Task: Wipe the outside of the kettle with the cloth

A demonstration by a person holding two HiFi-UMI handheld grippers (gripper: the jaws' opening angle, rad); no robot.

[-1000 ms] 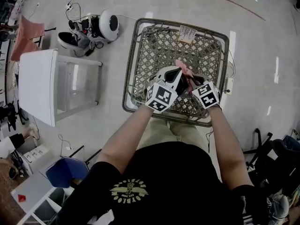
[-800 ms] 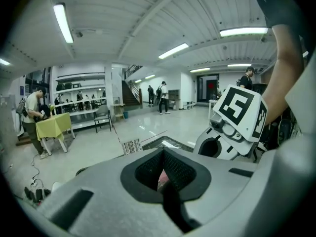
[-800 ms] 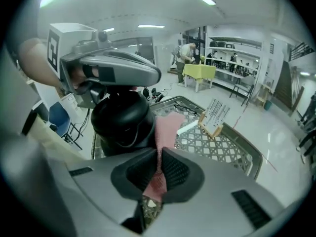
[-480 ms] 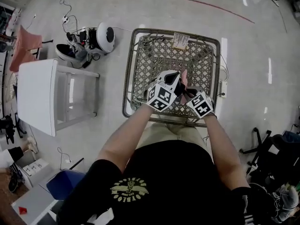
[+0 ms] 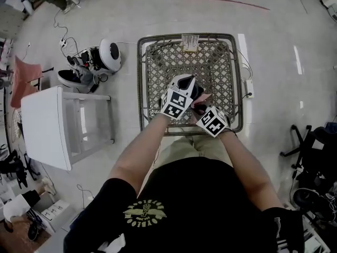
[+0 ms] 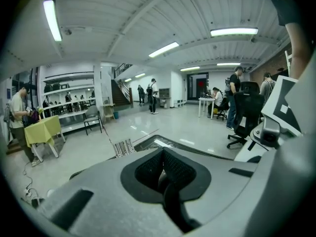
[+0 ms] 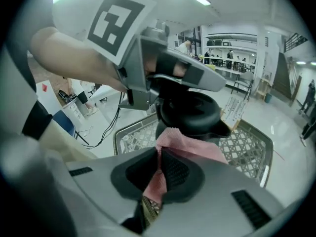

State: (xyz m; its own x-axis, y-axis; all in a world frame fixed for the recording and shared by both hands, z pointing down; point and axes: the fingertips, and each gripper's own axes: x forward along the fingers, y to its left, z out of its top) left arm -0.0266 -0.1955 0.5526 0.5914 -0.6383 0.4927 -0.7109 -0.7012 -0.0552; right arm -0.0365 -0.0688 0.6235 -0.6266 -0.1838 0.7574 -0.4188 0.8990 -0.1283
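Here, your right gripper (image 7: 160, 169) pinches the pink cloth (image 7: 190, 144) against the black kettle (image 7: 190, 113), itself clamped in your left gripper (image 6: 164, 174).

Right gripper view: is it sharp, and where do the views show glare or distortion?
Right gripper view: fisheye bend, dark corners, cloth and kettle fairly sharp. Left gripper view: same bend, bright ceiling lamps. Head view: lamp glare streaks on the floor.

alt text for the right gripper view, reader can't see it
The right gripper pinches a pink cloth between its jaws, the cloth lying against a black kettle just ahead. The left gripper holds the kettle from above, over a woven lattice surface.
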